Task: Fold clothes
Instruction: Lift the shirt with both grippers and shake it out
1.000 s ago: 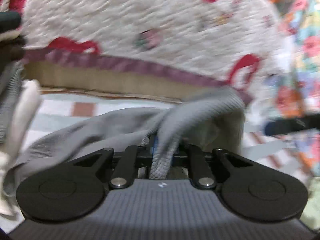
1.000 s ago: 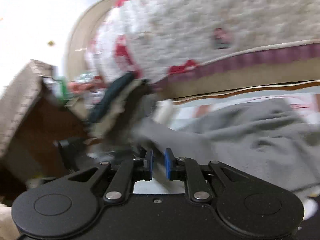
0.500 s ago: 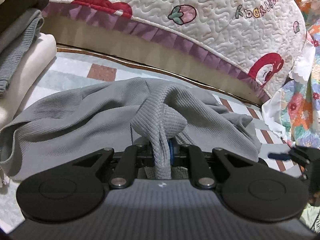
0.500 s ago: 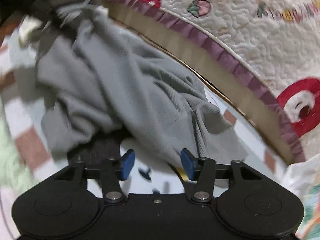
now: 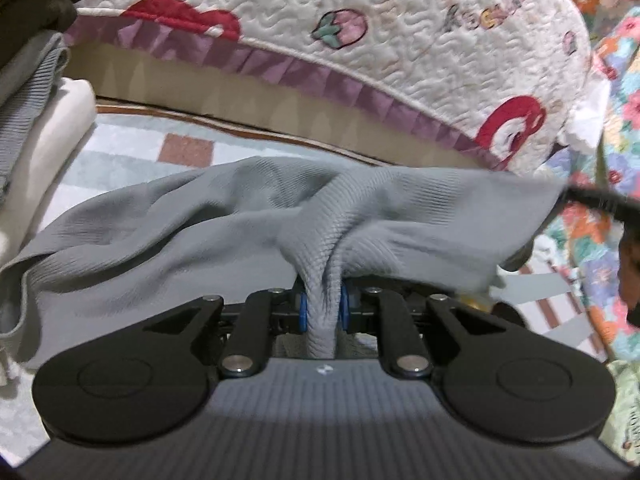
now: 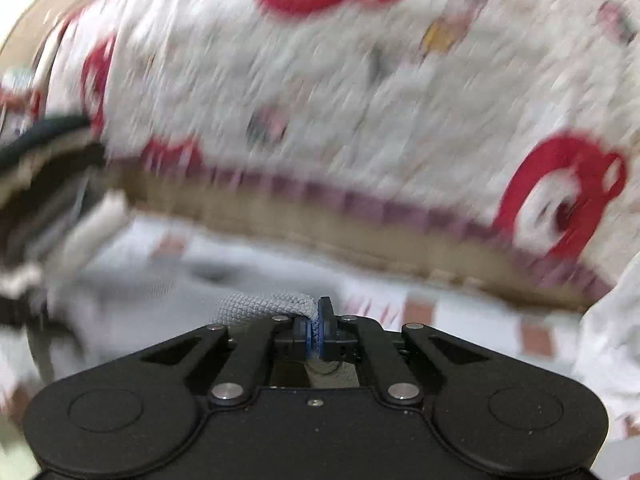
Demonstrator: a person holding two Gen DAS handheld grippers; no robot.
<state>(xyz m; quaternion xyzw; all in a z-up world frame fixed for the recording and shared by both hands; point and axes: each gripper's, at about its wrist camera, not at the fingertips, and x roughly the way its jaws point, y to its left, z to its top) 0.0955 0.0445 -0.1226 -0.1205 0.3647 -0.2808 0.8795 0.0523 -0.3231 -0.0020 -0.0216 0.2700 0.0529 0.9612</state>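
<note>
Both grippers clamped on the grey waffle-knit top (image 5: 224, 236)
Left gripper (image 5: 322, 308) pinches a bunched fold, right gripper (image 6: 316, 330) its edge.

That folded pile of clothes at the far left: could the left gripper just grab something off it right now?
Probably not. The left gripper is shut on the grey garment, so its fingers are occupied; it would have to release that before taking anything from the folded pile.

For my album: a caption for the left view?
Left gripper pinching a bunched grey garment beside a quilted bed.
</note>
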